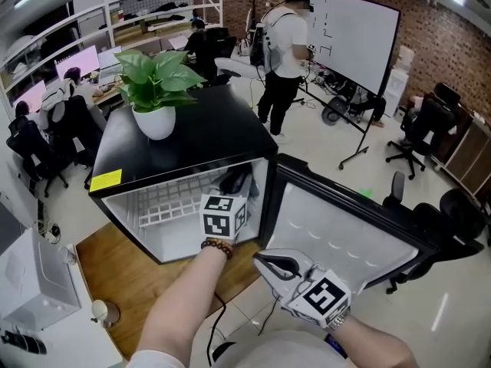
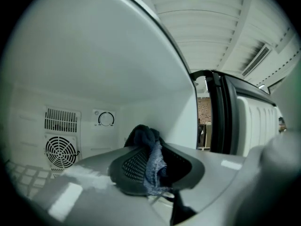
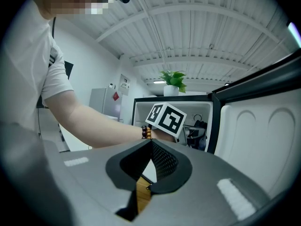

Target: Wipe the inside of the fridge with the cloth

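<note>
Office desks and a brick wall lie behind. My left gripper (image 2: 143, 138) pinches the blue cloth (image 2: 154, 166) between its pads, reaching inside the black fridge (image 1: 184, 140), with the fan grille (image 2: 61, 150) on the white back wall ahead. My right gripper (image 3: 151, 144), jaws pressed together and empty, hangs outside beside the open door (image 1: 345, 221). A potted plant (image 1: 157, 83) stands on the fridge top.

Fridge (image 1: 184, 140) black outside, white inside. Cloth (image 2: 154, 164) blue, darker at top. Plant (image 1: 157, 75) green, pot (image 1: 153, 121) white. Sticker (image 1: 106, 179) yellow. Floor (image 1: 115, 267) near fridge wood-brown. Far brick wall (image 1: 430, 14) red-brown.
</note>
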Action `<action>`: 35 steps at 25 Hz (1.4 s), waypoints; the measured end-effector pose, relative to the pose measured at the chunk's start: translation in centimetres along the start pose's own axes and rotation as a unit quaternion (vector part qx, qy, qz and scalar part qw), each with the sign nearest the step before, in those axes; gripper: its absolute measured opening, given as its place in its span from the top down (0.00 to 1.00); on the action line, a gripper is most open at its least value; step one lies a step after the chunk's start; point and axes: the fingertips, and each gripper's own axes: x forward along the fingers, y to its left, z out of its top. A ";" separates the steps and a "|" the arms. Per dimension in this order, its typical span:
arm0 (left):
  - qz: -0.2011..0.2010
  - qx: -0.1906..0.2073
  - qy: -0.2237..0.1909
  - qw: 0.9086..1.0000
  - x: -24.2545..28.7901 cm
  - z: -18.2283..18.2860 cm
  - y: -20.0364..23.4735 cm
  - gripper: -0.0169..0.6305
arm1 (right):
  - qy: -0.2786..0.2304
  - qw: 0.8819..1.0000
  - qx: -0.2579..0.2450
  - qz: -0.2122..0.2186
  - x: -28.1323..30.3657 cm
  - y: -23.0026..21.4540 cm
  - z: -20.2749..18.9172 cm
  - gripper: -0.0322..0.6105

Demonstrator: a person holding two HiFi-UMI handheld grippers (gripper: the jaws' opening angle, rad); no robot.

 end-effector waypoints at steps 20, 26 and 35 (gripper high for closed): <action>-0.032 -0.001 -0.011 0.999 -3.2 0.2 -3.8 0.84 | -0.006 1.000 0.019 0.012 -1.7 1.1 -0.9 0.95; -0.042 0.004 -0.016 0.999 -4.4 0.4 -4.6 0.84 | -0.008 1.000 0.028 0.011 -2.3 1.6 -1.0 0.95; -0.069 0.016 -0.027 0.997 -7.0 0.6 -4.9 0.84 | -0.009 0.999 0.048 -0.012 -2.4 -0.1 -1.1 0.95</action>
